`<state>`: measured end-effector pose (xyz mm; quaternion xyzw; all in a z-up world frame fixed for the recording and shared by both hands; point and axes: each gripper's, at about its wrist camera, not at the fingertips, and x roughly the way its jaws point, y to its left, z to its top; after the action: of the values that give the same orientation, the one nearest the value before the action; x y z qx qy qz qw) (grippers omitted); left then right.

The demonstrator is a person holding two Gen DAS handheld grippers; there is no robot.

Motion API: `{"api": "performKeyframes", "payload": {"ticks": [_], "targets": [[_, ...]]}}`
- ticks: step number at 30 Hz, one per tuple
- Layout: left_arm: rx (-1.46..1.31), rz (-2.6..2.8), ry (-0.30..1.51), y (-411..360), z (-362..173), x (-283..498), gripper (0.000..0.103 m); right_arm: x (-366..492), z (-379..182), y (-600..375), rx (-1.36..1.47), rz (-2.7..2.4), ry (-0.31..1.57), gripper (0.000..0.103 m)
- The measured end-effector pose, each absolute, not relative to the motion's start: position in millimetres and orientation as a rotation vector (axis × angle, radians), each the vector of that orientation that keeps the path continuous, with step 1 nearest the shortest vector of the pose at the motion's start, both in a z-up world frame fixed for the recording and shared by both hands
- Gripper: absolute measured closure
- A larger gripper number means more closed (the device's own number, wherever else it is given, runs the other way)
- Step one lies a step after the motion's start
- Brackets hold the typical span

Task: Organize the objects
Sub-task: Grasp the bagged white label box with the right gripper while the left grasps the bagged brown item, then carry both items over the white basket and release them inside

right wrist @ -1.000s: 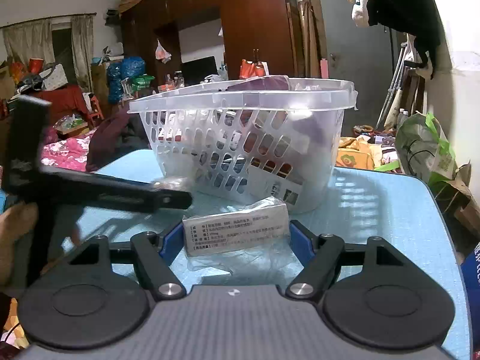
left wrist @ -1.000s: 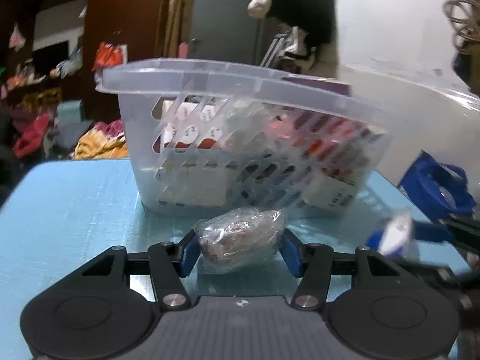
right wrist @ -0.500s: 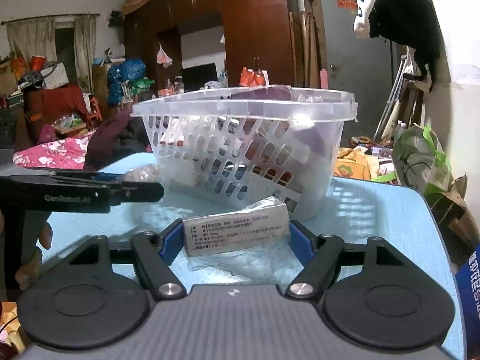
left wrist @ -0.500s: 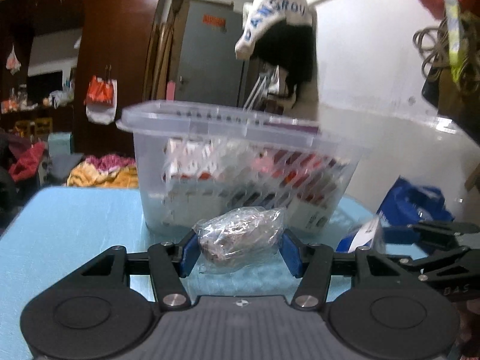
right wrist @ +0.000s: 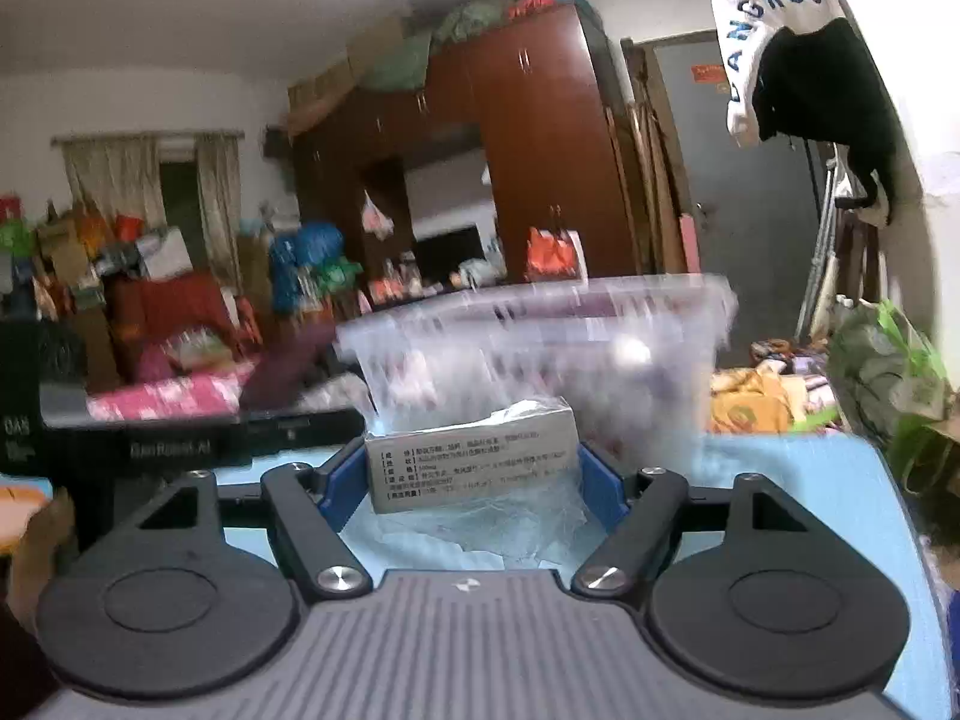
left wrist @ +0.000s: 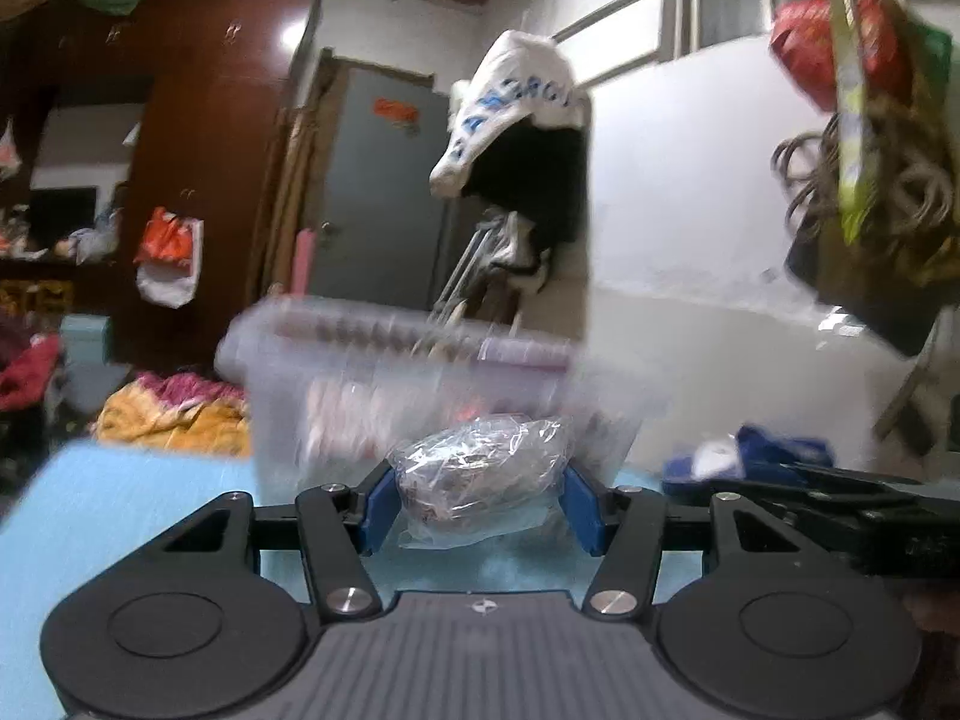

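Clear plastic wraps both things we carry. Our left claw (left wrist: 480, 495) is closed on a crinkled bag of dark lumps (left wrist: 483, 474), pinched between the two blue pads (left wrist: 377, 501) at lower centre of the left wrist frame. Our right claw (right wrist: 473, 483) is closed on a grey printed box (right wrist: 471, 459) in a loose plastic sleeve, which sits lower centre in the right wrist frame, with the sleeve's tail hanging below it.

Just behind each held thing, at mid-frame, stands the slotted translucent basket (left wrist: 336, 384) (right wrist: 648, 348), blurred in both views; packets show faintly through its wall. It rests on the pale blue bench (left wrist: 138, 486) (right wrist: 798, 462). In the left wrist frame the right claw's black arm (left wrist: 840, 498) crosses the lower right; in the right wrist frame the left claw's black arm (right wrist: 180, 438) crosses the middle left.

Farther out, a white and black garment (left wrist: 516, 120) (right wrist: 792, 60) hangs at top, and a dark wooden wardrobe (right wrist: 528, 150) fills the upper middle.
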<state>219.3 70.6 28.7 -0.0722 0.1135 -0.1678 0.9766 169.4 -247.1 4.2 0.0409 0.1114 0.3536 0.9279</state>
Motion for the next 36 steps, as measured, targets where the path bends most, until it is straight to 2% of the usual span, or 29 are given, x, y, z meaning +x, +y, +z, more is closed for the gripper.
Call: {"api": "performKeyframes", "payload": {"ticks": [4,6,9,13,15,16,19,21,25,31,36], "targets": [[-0.121,-0.276,0.198,75,95,252,0.043,197,72,-215,-0.032,0.687,0.155,0.027],[-0.137,-0.256,0.284,80,115,292,0.043,227,100,-193,-0.102,0.646,0.166,0.027],[-0.157,-0.232,0.383,85,119,334,0.043,279,120,-172,-0.152,0.602,0.259,0.027],[-0.159,-0.255,0.485,80,99,364,0.039,325,113,-159,-0.179,0.568,0.368,0.026],[-0.163,-0.257,0.505,79,90,373,0.017,333,106,-154,-0.203,0.532,0.367,0.014],[-0.159,-0.237,0.503,78,87,375,0.015,334,104,-154,-0.214,0.508,0.359,0.002],[-0.140,-0.225,0.463,79,89,365,0.013,326,105,-162,-0.201,0.524,0.348,0.000],[-0.136,-0.216,0.452,82,96,353,0.001,311,109,-172,-0.180,0.549,0.336,0.000],[-0.169,-0.291,0.401,82,105,316,0.001,274,105,-196,-0.125,0.569,0.336,0.000],[-0.016,-0.202,0.414,50,105,296,0.001,223,70,-223,-0.113,0.409,0.313,0.000],[0.031,-0.198,0.435,34,108,293,0.001,220,73,-245,0.000,0.445,0.367,0.000]]}}
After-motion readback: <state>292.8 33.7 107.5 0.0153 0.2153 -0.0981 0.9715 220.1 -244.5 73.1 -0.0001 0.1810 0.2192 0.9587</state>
